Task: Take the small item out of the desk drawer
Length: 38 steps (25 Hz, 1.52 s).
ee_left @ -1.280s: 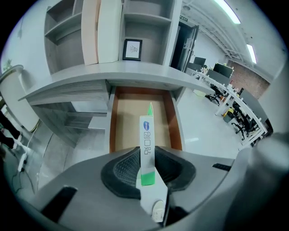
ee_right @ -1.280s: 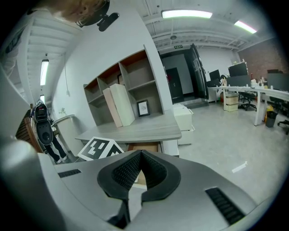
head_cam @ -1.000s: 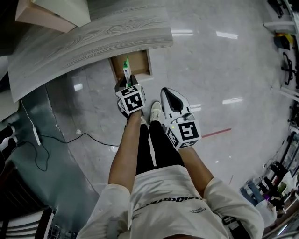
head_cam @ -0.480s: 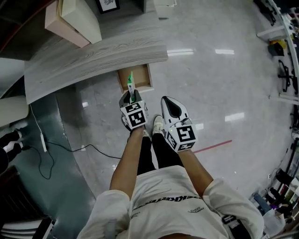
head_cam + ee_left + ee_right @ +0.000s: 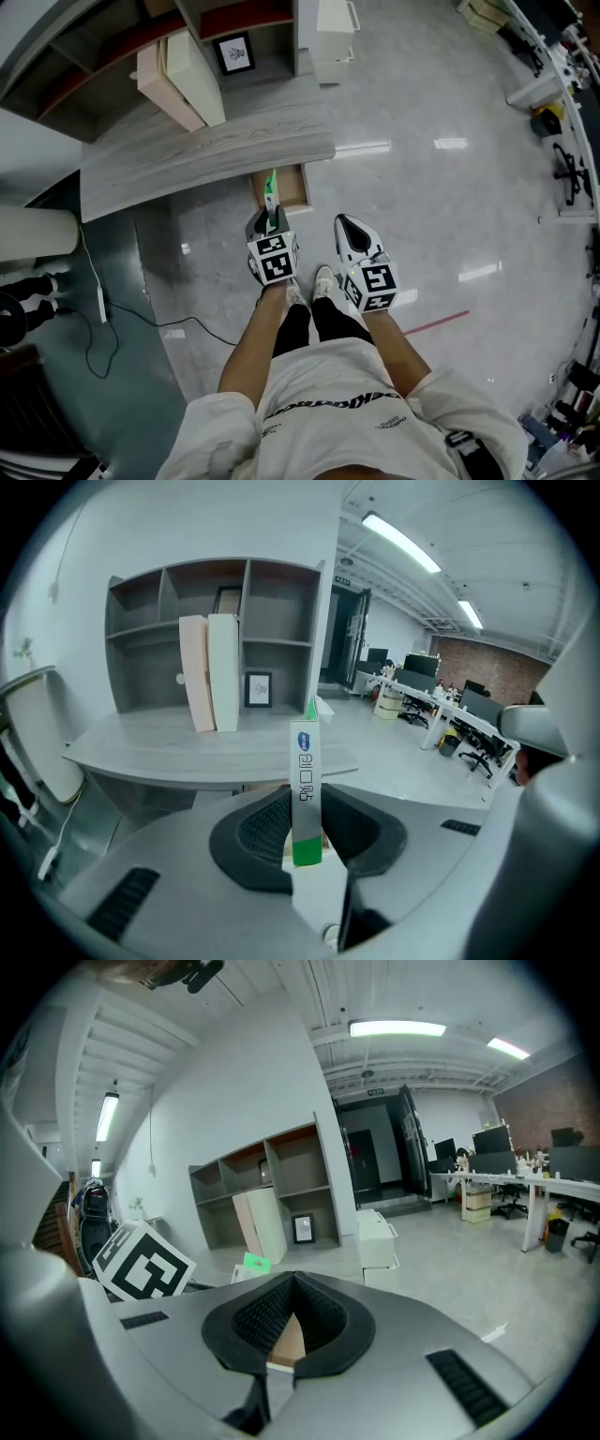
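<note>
My left gripper (image 5: 270,216) is shut on a slim white box with green ends (image 5: 271,190), held upright above the open wooden drawer (image 5: 294,186) under the grey desk (image 5: 206,155). In the left gripper view the box (image 5: 305,780) stands between the black pads (image 5: 255,832) of that gripper (image 5: 305,834), in front of the desk and shelf. My right gripper (image 5: 345,225) hovers beside it to the right, its tips together with nothing in them. In the right gripper view (image 5: 292,1288) only a wedge of the brown drawer shows through the pads.
A grey shelf unit (image 5: 225,630) with two upright folders (image 5: 178,80) and a small framed picture (image 5: 234,54) stands behind the desk. A white cabinet (image 5: 336,37) sits to its right. A cable (image 5: 122,314) trails over the floor at left. My legs are below the grippers.
Both grippers have risen, the left carrying the box up out of the drawer. The head view now looks further out, showing the shelf behind the desk.
</note>
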Each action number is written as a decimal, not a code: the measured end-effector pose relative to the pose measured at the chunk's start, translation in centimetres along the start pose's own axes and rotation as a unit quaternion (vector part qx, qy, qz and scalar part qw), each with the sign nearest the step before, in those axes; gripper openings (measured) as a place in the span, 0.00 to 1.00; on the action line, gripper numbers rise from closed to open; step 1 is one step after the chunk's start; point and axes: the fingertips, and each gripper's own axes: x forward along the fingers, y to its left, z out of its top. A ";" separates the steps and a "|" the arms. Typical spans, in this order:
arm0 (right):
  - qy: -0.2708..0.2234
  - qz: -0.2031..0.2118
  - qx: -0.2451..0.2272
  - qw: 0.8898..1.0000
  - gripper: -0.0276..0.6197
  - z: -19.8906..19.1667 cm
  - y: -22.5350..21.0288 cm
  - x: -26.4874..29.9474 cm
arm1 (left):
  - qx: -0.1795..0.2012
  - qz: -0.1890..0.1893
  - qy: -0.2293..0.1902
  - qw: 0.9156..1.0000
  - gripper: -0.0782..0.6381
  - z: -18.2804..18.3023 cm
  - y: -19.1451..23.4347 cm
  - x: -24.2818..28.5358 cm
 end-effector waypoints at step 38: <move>-0.108 0.016 -0.041 0.993 0.09 13.0 3.0 -4.4 | 0.042 -0.022 -0.154 0.987 0.25 12.3 -1.5 -14.4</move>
